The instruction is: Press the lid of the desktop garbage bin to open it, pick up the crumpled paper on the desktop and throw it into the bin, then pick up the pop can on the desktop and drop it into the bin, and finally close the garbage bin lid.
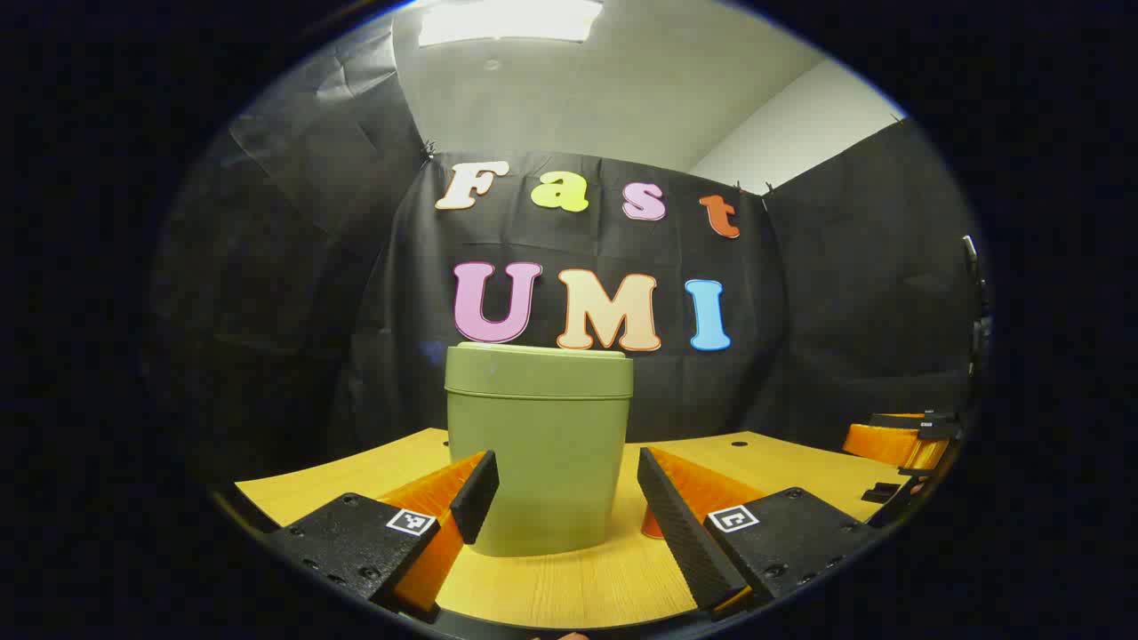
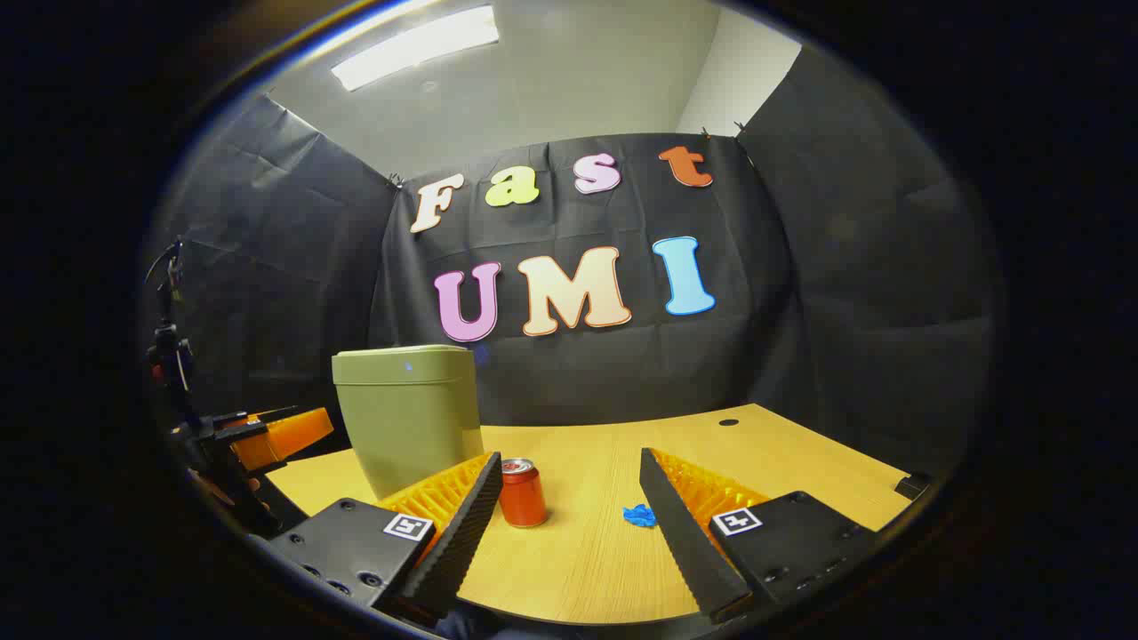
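The green bin (image 1: 538,444) stands on the wooden desk with its lid (image 1: 538,369) down, straight ahead of my left gripper (image 1: 566,471). That gripper is open, its fingertips framing the bin's lower sides from in front, with nothing held. In the right gripper view the bin (image 2: 409,418) is at the left, with the left gripper (image 2: 276,436) just left of it. A red pop can (image 2: 522,493) stands upright by the left fingertip of my open, empty right gripper (image 2: 571,467). The small blue crumpled paper (image 2: 638,515) lies by its right finger.
The yellow wooden desk (image 2: 587,551) has a cable hole (image 2: 729,421) near its back right. Black cloth walls close the booth behind and on both sides. The right gripper (image 1: 898,440) shows at the far right of the left gripper view.
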Available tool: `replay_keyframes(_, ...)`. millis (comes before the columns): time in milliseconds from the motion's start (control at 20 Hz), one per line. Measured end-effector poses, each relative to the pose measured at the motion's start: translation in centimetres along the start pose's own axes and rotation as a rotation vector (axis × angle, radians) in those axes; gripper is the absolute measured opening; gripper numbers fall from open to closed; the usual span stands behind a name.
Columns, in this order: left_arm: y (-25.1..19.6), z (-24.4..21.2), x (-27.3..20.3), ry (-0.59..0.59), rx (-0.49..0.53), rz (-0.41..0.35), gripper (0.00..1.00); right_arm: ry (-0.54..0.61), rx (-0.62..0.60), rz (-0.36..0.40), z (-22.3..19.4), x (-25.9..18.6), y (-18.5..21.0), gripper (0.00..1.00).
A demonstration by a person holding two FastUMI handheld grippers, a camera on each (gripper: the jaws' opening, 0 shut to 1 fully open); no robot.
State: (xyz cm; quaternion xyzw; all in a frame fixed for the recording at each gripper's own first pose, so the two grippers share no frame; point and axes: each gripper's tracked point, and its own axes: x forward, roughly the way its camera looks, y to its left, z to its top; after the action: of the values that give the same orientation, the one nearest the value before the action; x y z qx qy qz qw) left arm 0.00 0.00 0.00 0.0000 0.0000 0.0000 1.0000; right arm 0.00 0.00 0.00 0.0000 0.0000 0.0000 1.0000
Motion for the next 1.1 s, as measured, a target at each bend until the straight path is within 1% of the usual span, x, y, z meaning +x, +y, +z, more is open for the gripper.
replay_keyframes(50, 0.2, -0.1, 0.1, 0.004, 0.004, 0.005, 0.95, -0.004, 0.004, -0.001, 0.3, -0.1, 0.0, 0.98)
replay_keyframes(100, 0.4, 0.1, 0.0, 0.004, 0.006, 0.006, 0.95, -0.009, 0.004, -0.003, 0.5, -0.2, -0.2, 0.98)
replay_keyframes(150, 0.4, 0.1, 0.1, 0.004, 0.006, 0.008, 0.97, -0.015, 0.0, -0.009, 0.7, -0.2, -0.4, 0.98)
replay_keyframes(200, 0.5, 0.1, 0.2, 0.006, 0.005, 0.01, 0.95, -0.019, -0.004, -0.014, 0.8, -0.4, -0.5, 0.98)
replay_keyframes(250, 0.5, -0.1, 0.2, 0.01, 0.004, 0.011, 0.95, -0.019, -0.008, -0.015, 0.8, -0.4, -0.5, 0.98)
replay_keyframes(350, 0.4, -0.3, 0.1, 0.015, 0.004, 0.012, 0.95, -0.006, -0.013, -0.009, 0.4, -0.2, -0.2, 0.98)
replay_keyframes(400, 0.4, -0.3, 0.1, 0.019, 0.005, 0.011, 0.97, 0.001, -0.014, -0.005, 0.2, -0.2, -0.1, 0.98)
replay_keyframes(450, 0.4, -0.4, 0.2, 0.022, 0.007, 0.012, 0.97, 0.006, -0.018, 0.0, 0.1, -0.2, 0.2, 0.98)
replay_keyframes(500, 0.5, -0.3, 0.2, 0.024, 0.008, 0.012, 0.95, 0.013, -0.023, 0.003, 0.0, -0.3, 0.3, 0.98)
replay_keyframes(550, 0.5, -0.3, 0.1, 0.023, 0.01, 0.014, 0.97, 0.018, -0.028, 0.003, -0.2, -0.2, 0.4, 0.98)
replay_keyframes(600, 0.6, -0.2, 0.1, 0.021, 0.011, 0.016, 0.95, 0.019, -0.033, 0.006, -0.2, -0.4, 0.5, 0.98)
replay_keyframes(650, 0.6, -0.2, 0.0, 0.018, 0.012, 0.016, 0.95, 0.019, -0.035, 0.008, -0.1, -0.3, 0.7, 1.0)
replay_keyframes(700, 0.6, -0.1, 0.1, 0.016, 0.012, 0.016, 0.97, 0.021, -0.037, 0.01, -0.1, -0.4, 0.8, 0.98)
replay_keyframes(750, 0.7, 0.0, 0.1, 0.014, 0.012, 0.016, 0.95, 0.023, -0.038, 0.012, -0.1, -0.3, 0.8, 0.98)
replay_keyframes(800, 0.6, 0.1, 0.0, 0.014, 0.011, 0.017, 0.95, 0.024, -0.037, 0.013, -0.2, -0.4, 0.9, 1.0)
replay_keyframes(850, 0.6, 0.1, 0.0, 0.011, 0.008, 0.018, 0.95, 0.025, -0.037, 0.013, -0.2, -0.4, 0.9, 0.98)
replay_keyframes(1050, 0.6, -0.3, 0.0, 0.022, 0.002, 0.018, 0.95, 0.024, -0.036, 0.007, 0.1, -0.6, 0.6, 0.98)
replay_keyframes(1100, 0.6, -0.3, 0.0, 0.023, 0.001, 0.02, 0.95, 0.026, -0.035, 0.006, 0.0, -0.6, 0.6, 1.0)
